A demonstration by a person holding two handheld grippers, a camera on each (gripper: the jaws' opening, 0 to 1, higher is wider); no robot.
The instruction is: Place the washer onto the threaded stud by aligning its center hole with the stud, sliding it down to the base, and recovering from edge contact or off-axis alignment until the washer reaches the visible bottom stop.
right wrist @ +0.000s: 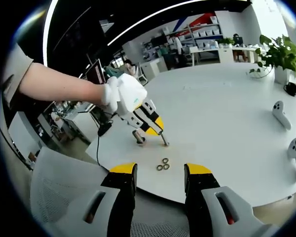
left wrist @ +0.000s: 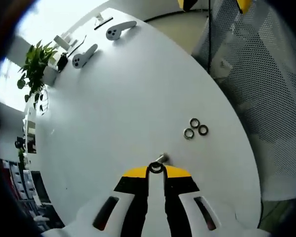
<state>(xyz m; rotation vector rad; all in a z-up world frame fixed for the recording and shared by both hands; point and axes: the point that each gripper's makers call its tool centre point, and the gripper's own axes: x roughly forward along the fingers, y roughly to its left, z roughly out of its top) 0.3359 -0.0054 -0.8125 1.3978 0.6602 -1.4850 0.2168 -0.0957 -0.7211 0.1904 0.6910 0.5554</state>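
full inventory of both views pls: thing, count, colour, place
washer: 1, dark ring, pinched at the left claw's tips, just above the stud
threaded stud: 1, metallic, upright on the table
spare washers: 3, dark, clustered on the table beside the stud
table: 1, white, round
handheld controllers: 2, light grey, far side of the table
potted plant: 1, green, table edge
mesh chair: 1, white, beside the table
left claw: yellow-tipped, shut on the washer
right claw: yellow-tipped, open, off the table edge
person's hand: white glove, holding the left claw
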